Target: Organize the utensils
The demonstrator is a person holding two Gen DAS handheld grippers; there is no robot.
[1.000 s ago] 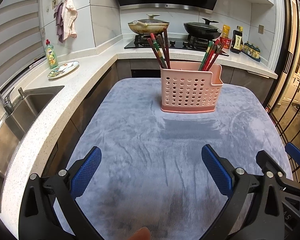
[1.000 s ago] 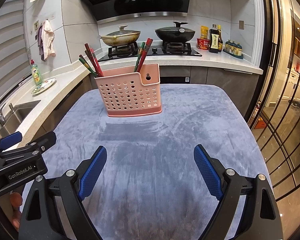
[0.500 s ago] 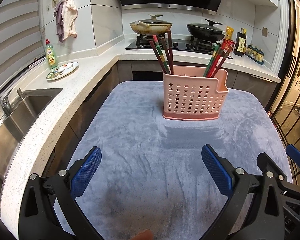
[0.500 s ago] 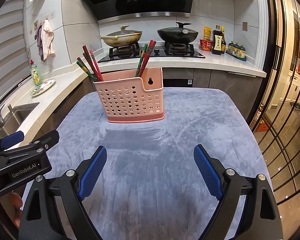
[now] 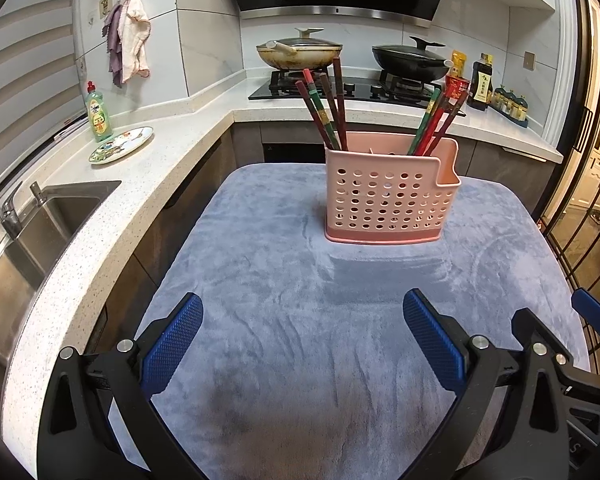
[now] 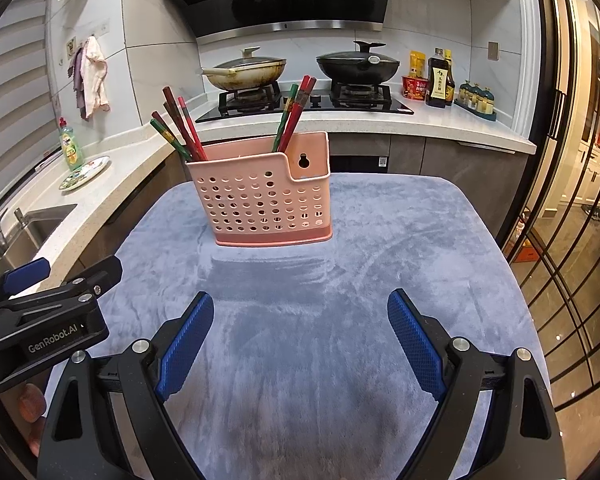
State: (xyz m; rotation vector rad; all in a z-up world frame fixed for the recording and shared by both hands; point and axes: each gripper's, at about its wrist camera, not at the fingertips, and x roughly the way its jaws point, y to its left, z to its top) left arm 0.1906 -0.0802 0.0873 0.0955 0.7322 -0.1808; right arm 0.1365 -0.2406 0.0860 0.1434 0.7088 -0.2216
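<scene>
Chopsticks stand in two bunches inside a pink perforated holder [image 5: 392, 196]: one bunch [image 5: 326, 108] leans out of its left compartment, the other [image 5: 436, 120] out of its right. The holder sits upright on a grey-blue cloth [image 5: 300, 320] that covers the worktop, toward the far edge and about midway between the left and right edges. Both grippers hover over the near edge of the cloth, well apart from the holder. The left gripper [image 5: 302, 340] has its blue pads spread wide with nothing between them. The right gripper [image 6: 300, 340] is likewise spread and empty, just beside the left one.
</scene>
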